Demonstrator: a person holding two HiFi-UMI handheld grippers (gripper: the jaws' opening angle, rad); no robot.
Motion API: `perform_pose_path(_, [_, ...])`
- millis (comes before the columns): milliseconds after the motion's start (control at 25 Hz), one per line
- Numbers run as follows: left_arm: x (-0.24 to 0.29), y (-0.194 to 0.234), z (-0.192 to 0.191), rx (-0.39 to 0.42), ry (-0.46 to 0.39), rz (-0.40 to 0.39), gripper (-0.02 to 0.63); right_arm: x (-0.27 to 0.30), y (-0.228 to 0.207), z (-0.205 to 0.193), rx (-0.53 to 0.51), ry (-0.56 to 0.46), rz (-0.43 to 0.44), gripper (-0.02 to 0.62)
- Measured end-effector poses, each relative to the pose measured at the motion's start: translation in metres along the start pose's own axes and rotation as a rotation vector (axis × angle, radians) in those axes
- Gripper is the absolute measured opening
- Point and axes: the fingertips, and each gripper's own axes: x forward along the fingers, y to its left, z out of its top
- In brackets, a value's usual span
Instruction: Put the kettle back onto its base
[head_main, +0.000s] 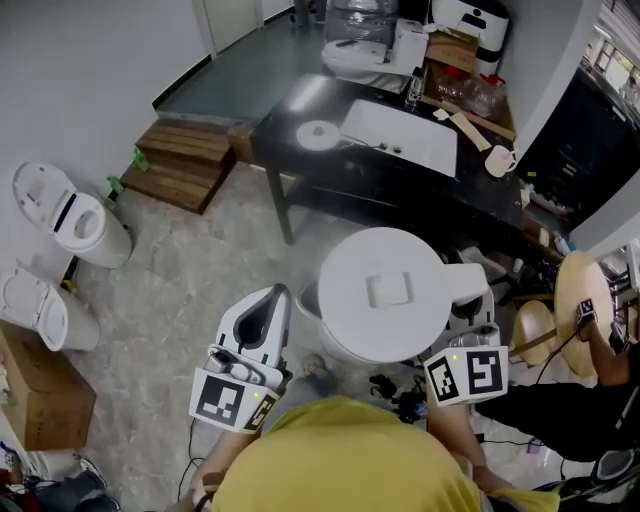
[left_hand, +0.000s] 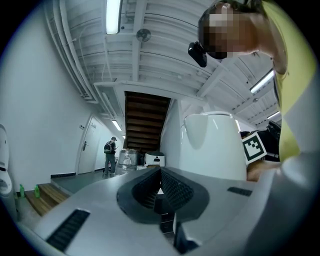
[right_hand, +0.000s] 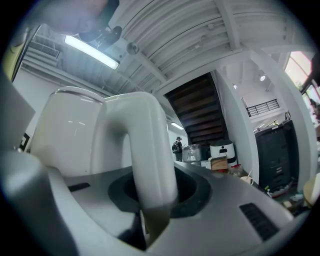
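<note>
I hold a white electric kettle (head_main: 385, 290) in the air over the floor, its lid facing up in the head view. My right gripper (head_main: 472, 305) is shut on the kettle's white handle (right_hand: 145, 150), which stands upright between the jaws in the right gripper view. Just left of the kettle body (left_hand: 210, 145), my left gripper (head_main: 272, 300) has its jaws together with nothing between them. The round white base (head_main: 318, 132) lies on the black table (head_main: 290, 165) ahead, beyond the kettle.
A white tray (head_main: 400, 135) lies right of the base, with wooden utensils and clutter behind it. Wooden steps (head_main: 185, 160) stand left of the table. Two white bins (head_main: 70, 215) and a cardboard box (head_main: 40, 390) line the left wall. A wooden stool (head_main: 580, 290) is at right.
</note>
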Motion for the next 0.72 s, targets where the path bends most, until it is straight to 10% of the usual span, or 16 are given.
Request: perform_pose_path(720, [0.046, 0.082, -0.017, -0.063, 0.006, -0.078, 0.009, 0.078, 0.018, -0.017, -0.03, 0.042, -0.053, 0.091])
